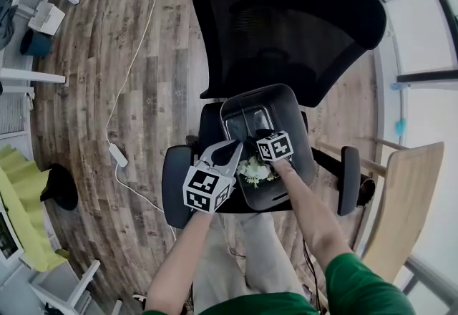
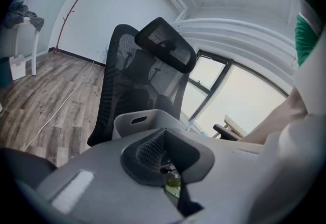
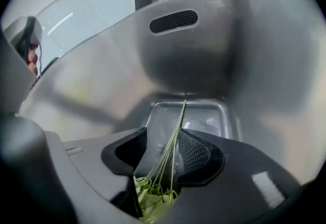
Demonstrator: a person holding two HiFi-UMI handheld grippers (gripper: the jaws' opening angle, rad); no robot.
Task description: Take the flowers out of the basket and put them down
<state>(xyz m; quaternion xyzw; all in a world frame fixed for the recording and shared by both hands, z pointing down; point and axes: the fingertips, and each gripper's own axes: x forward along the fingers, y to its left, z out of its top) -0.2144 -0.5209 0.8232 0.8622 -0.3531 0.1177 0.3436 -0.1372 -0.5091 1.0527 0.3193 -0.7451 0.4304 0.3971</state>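
A grey plastic basket stands on the seat of a black office chair. White flowers with green leaves lie at the basket's near end. My right gripper is down inside the basket, pointing at its far wall. In the right gripper view its jaws stand open, and the thin green stems run loose between the pads without being pressed. Leaves bunch up below them. My left gripper hovers at the basket's left rim, shut, with nothing seen between its tips.
The chair's armrests flank the basket and its mesh back rises behind it. A white cable trails over the wooden floor at the left. A light wooden panel stands at the right, and white furniture legs at the far left.
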